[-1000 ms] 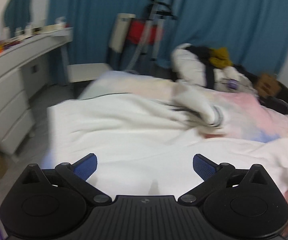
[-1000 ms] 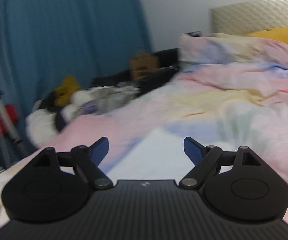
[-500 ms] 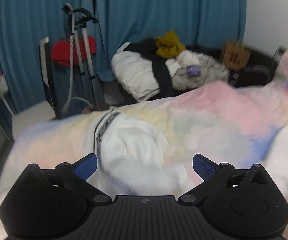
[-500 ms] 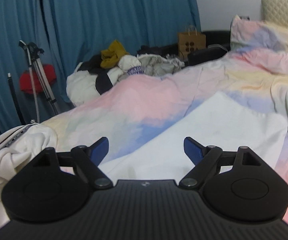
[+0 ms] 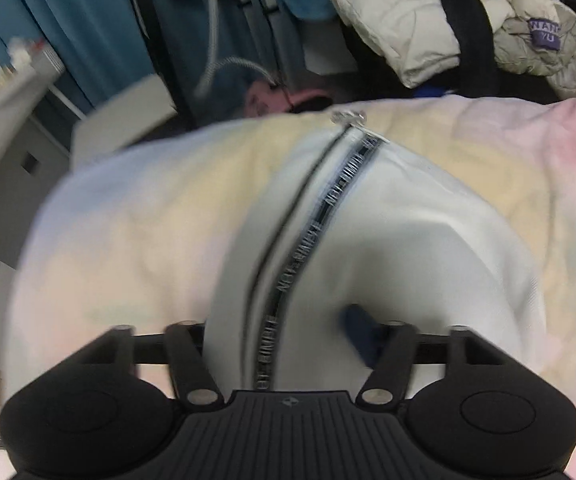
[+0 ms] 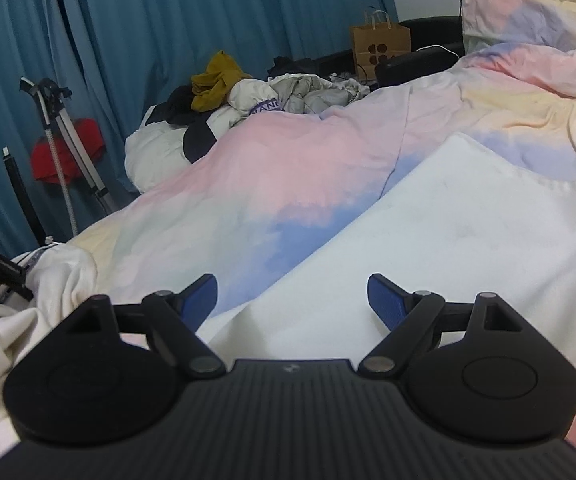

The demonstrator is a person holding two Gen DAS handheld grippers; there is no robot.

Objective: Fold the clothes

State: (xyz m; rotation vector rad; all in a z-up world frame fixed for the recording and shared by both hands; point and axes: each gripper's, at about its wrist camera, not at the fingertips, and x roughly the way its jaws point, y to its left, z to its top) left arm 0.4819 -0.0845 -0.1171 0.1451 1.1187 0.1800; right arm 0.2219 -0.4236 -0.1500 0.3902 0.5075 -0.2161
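A white garment (image 5: 387, 240) with a black lettered band (image 5: 319, 216) and a zip lies bunched on the pastel duvet (image 5: 148, 200). My left gripper (image 5: 280, 328) points down into it. Its jaws are closing, a ridge of the fabric fills the gap, and the cloth hides the left pad. The right blue pad (image 5: 361, 334) presses into the fold. In the right wrist view the same garment (image 6: 60, 276) sits at the far left. My right gripper (image 6: 292, 300) hangs open and empty above a flat white cloth (image 6: 467, 240) spread on the bed.
Beyond the bed's foot a heap of jackets and clothes (image 6: 224, 96) lies before blue curtains (image 6: 208, 8). A red-bodied upright appliance (image 6: 68, 152) stands at the left, a brown paper bag (image 6: 379, 48) at the back. White drawers (image 5: 4, 152) stand left of the bed.
My left gripper swung across the bed, dipped onto the white garment and narrowed its jaws around a fold. My right gripper sank a little, jaws unchanged.
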